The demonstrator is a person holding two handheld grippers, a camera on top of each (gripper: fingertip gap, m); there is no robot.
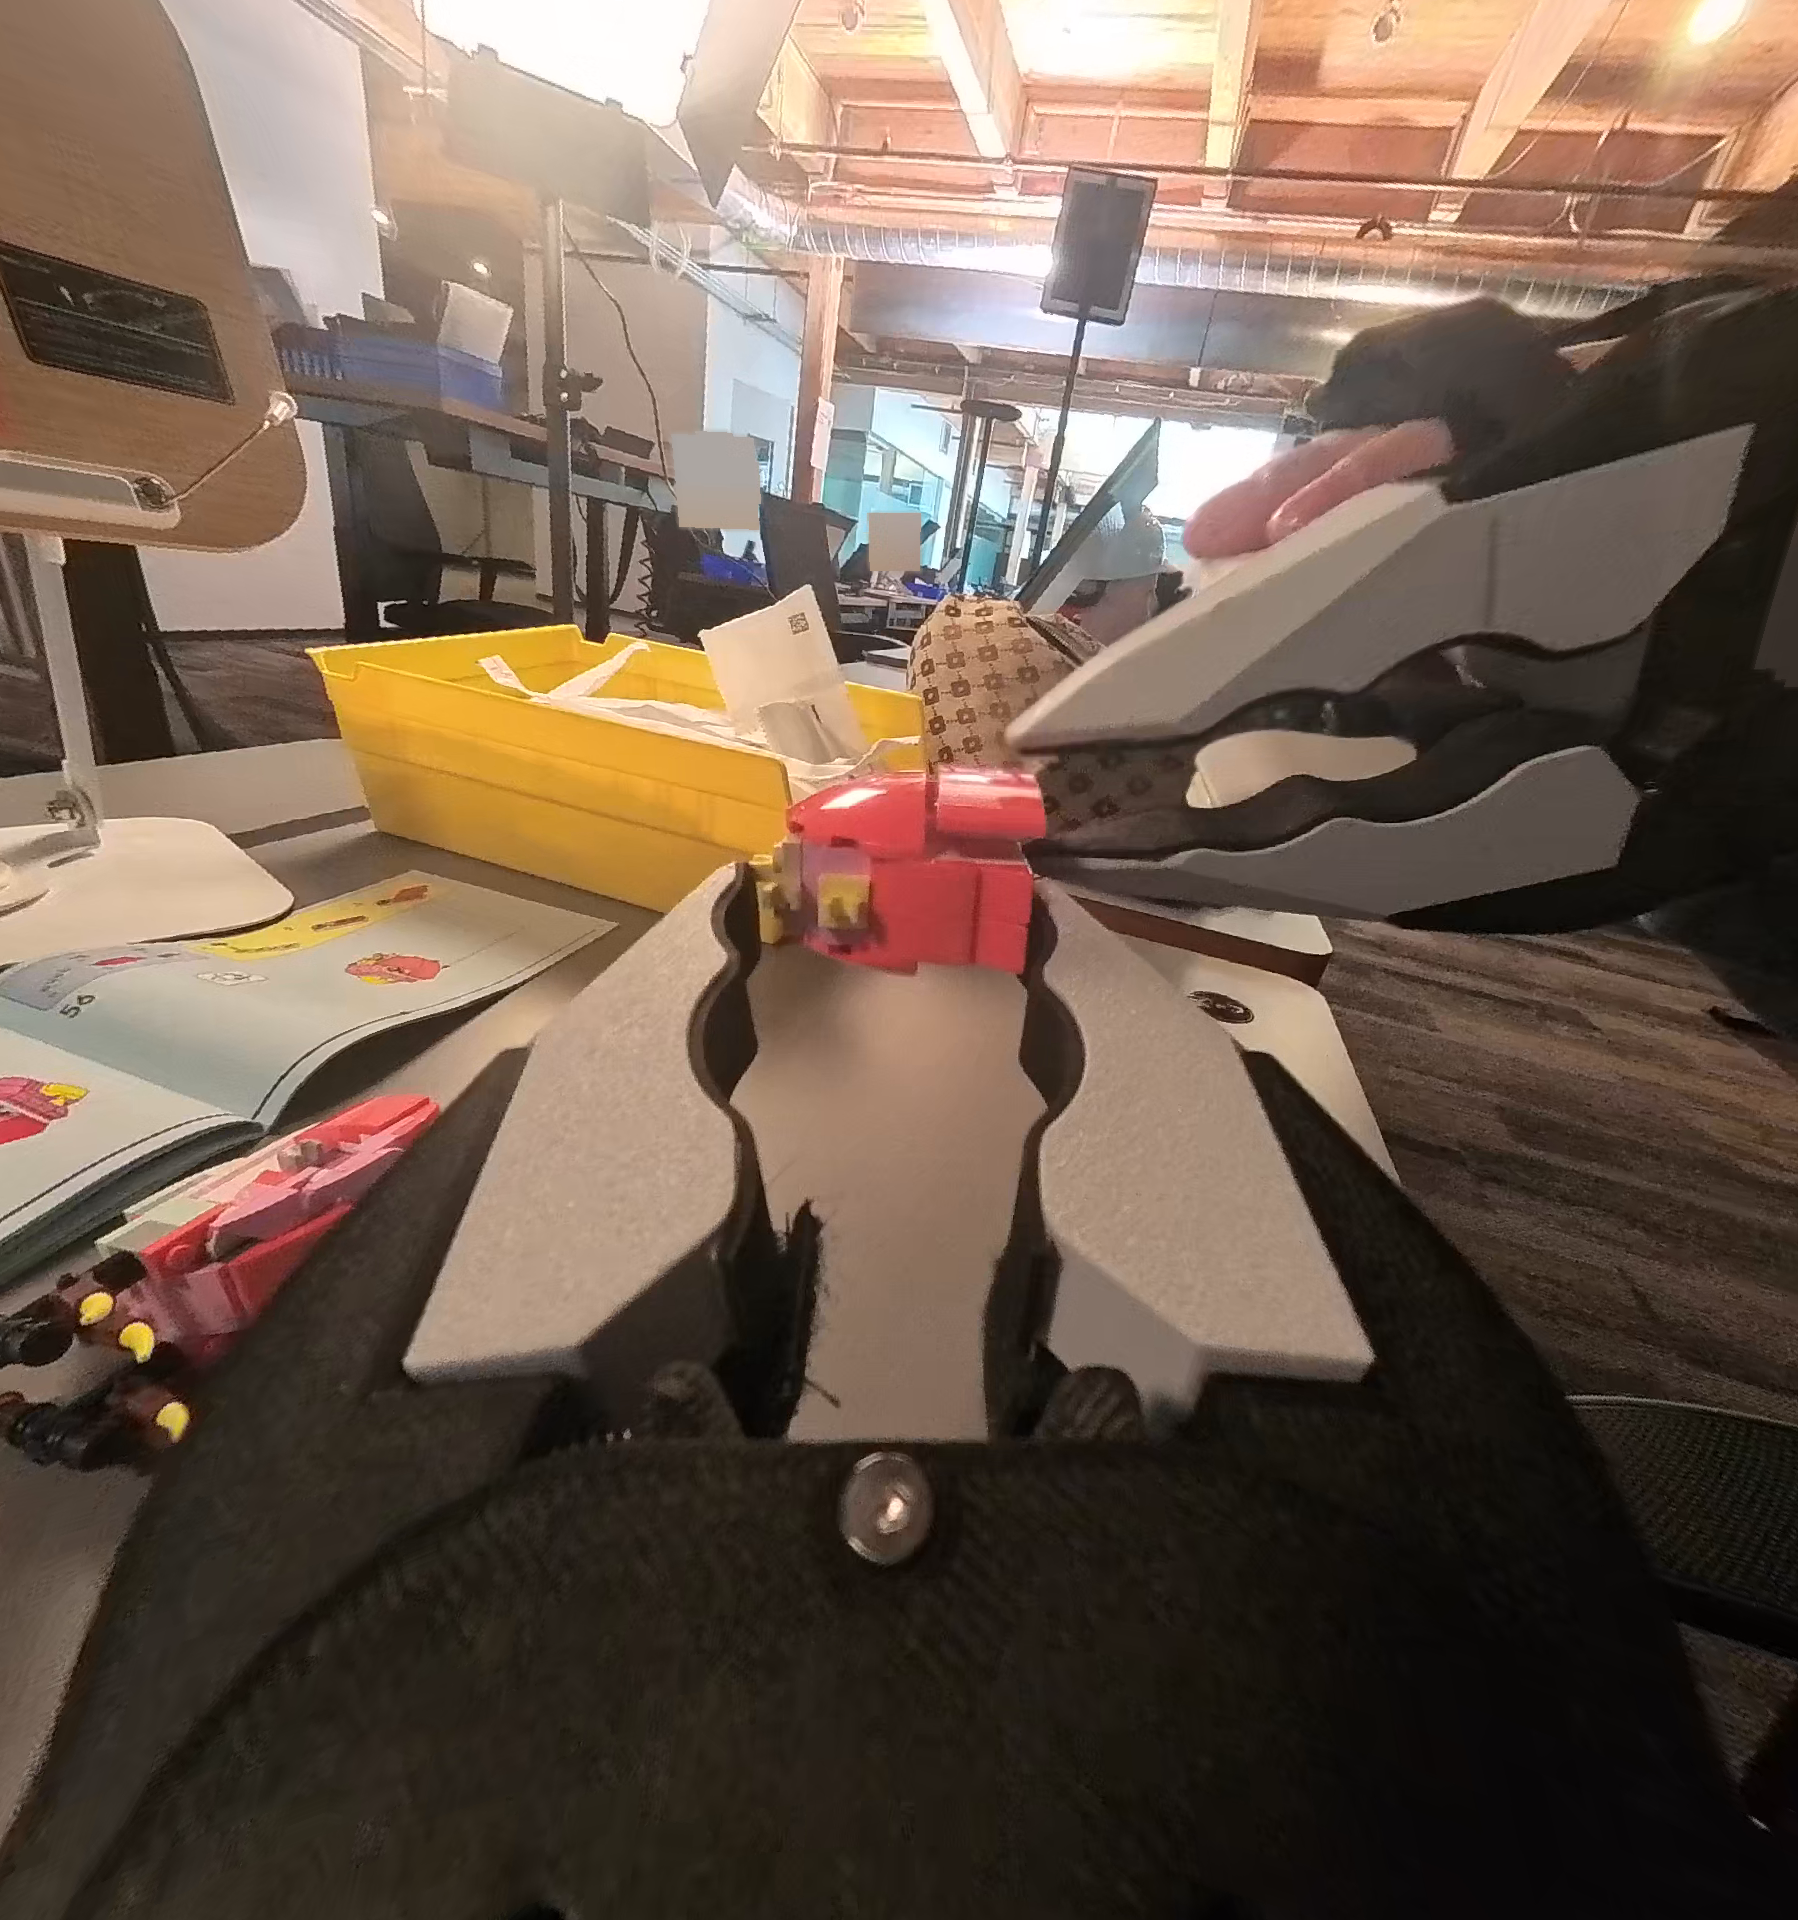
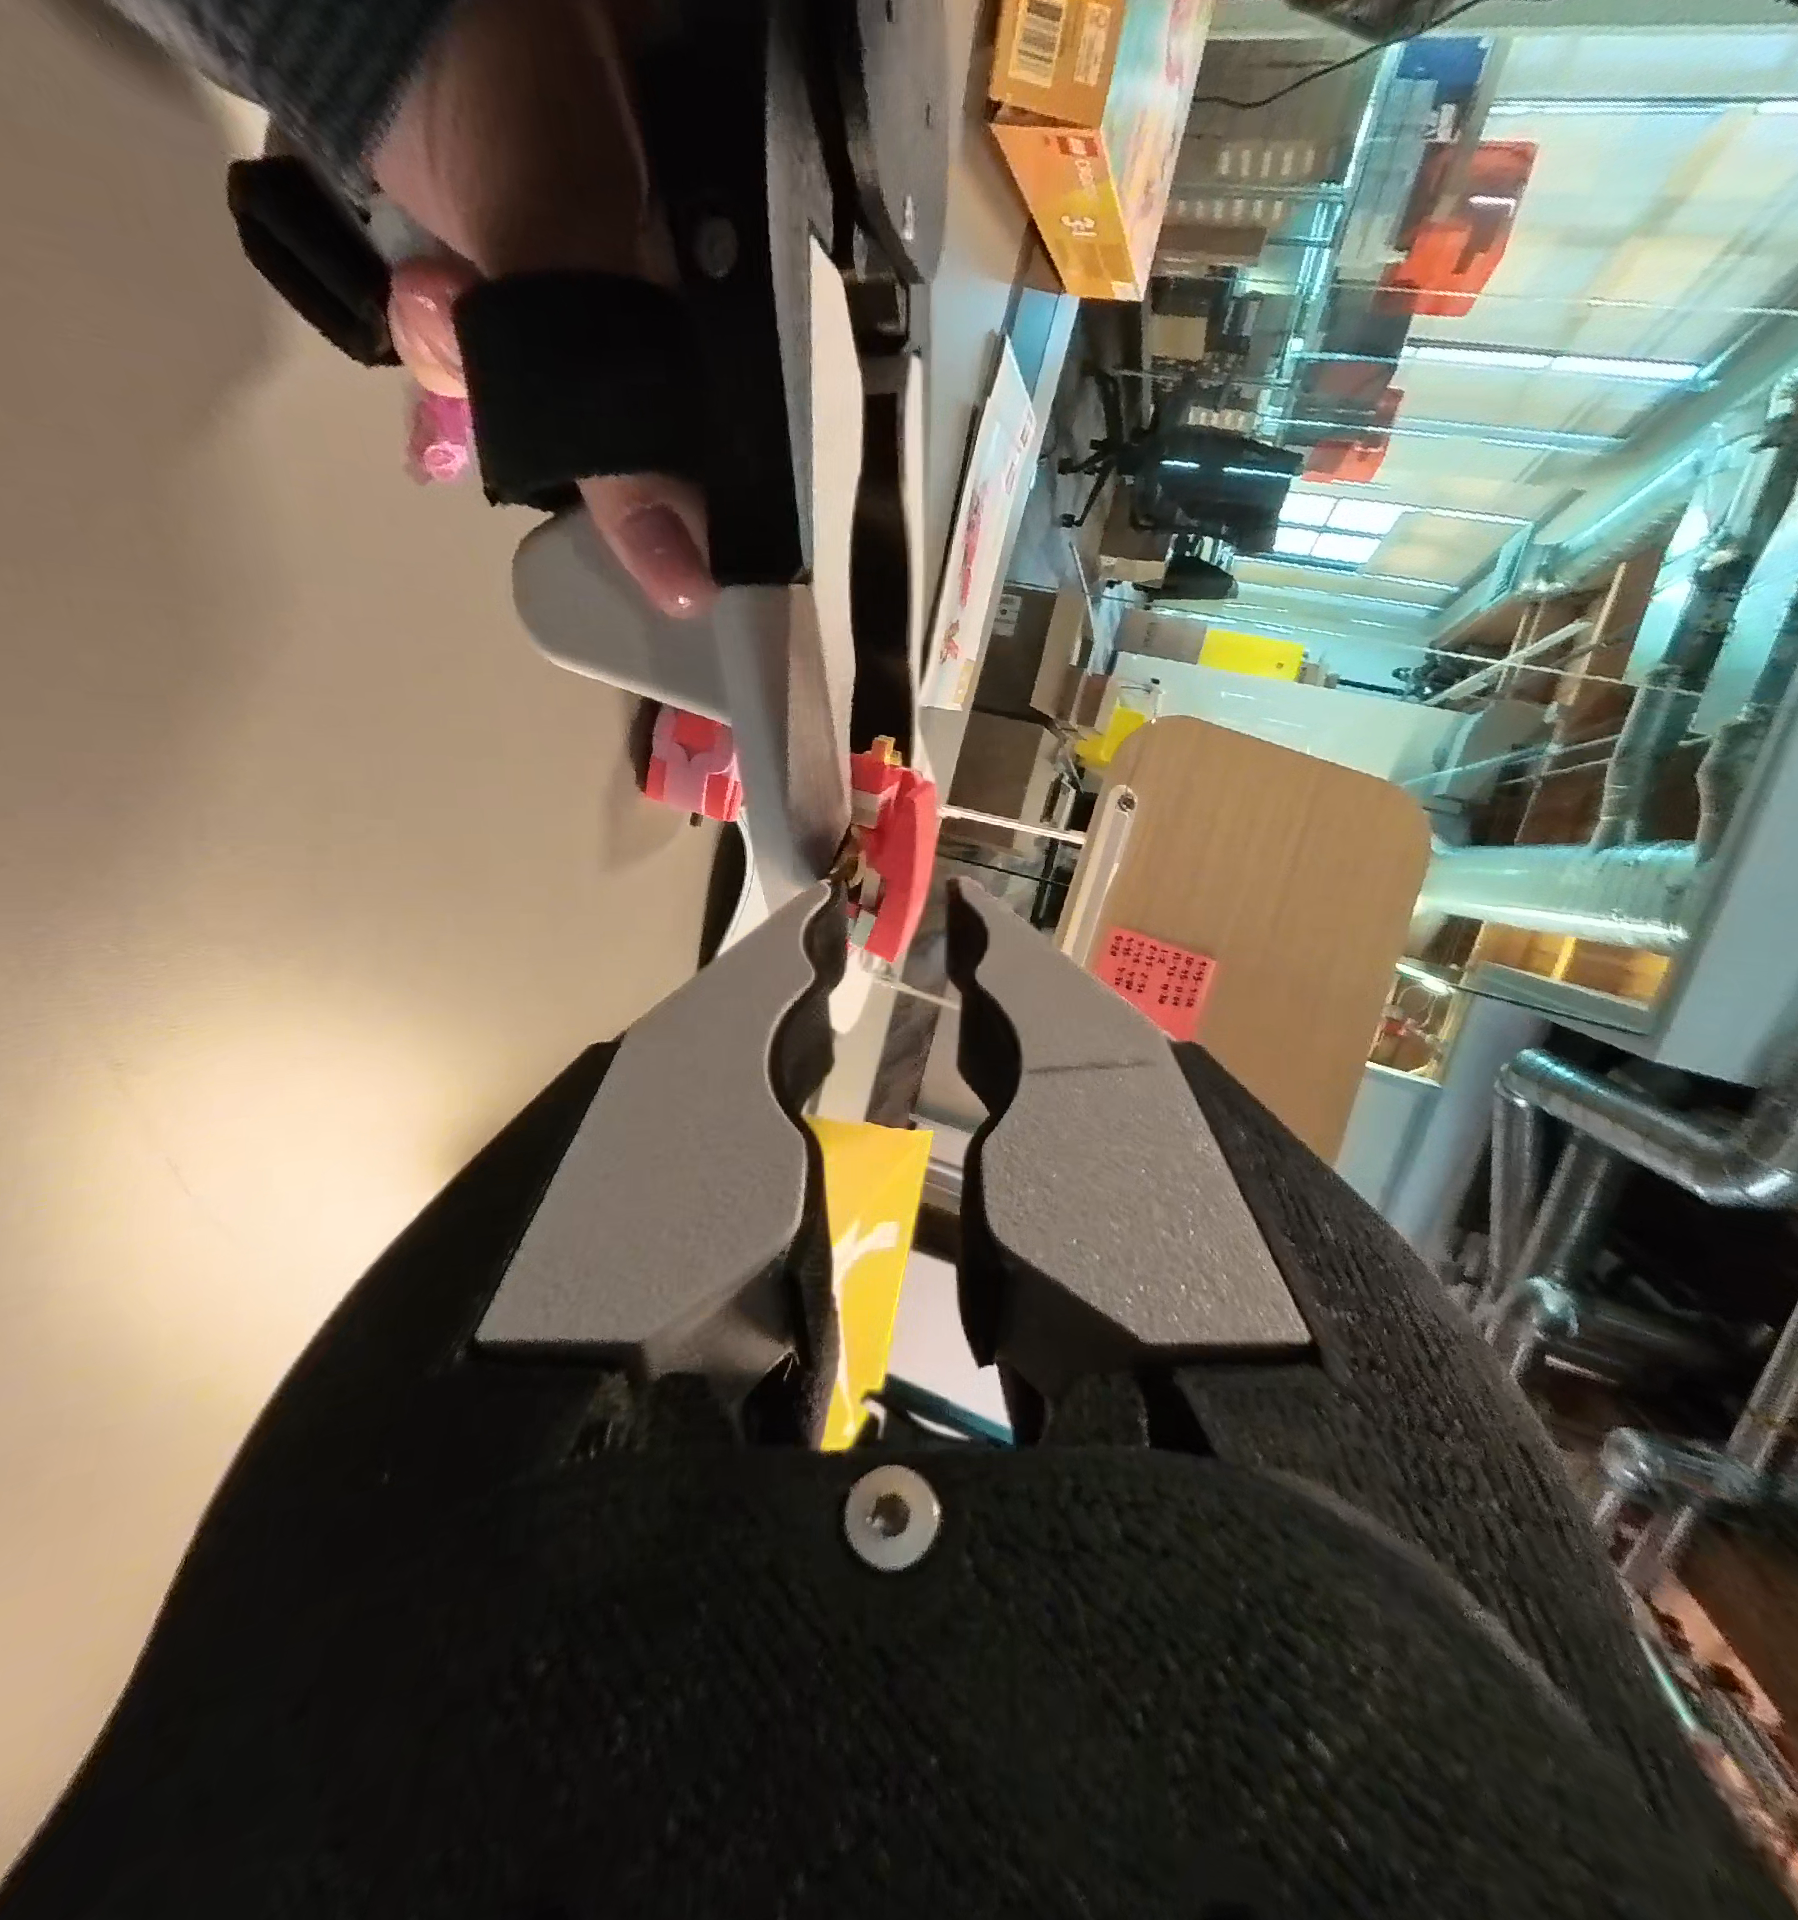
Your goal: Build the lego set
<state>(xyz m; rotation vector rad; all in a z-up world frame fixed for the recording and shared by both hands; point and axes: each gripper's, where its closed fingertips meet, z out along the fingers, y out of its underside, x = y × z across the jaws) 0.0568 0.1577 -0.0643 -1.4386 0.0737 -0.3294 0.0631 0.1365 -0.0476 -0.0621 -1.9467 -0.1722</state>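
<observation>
My left gripper (image 1: 890, 909) is shut on a red brick model (image 1: 916, 883) with purple and yellow parts on its left side, and its pads press both flanks. My right gripper (image 1: 1030, 805) comes in from the right, with its tips at the model's upper red curved piece (image 1: 988, 800). In the right wrist view my right gripper (image 2: 893, 899) stands open. The red piece (image 2: 900, 862) lies by its left pad, with a gap to the right pad. The left gripper's grey finger (image 2: 770, 748) and a hand (image 2: 656, 551) show beyond.
A yellow bin (image 1: 562, 758) with white bags stands behind. An open instruction booklet (image 1: 251, 997) and a second red-pink brick assembly with clawed feet (image 1: 230, 1268) lie at the left. There is a white stand base (image 1: 116, 883) far left and a brown patterned item (image 1: 988, 665) behind the model. Both grippers' tips are close together, under 4 cm apart.
</observation>
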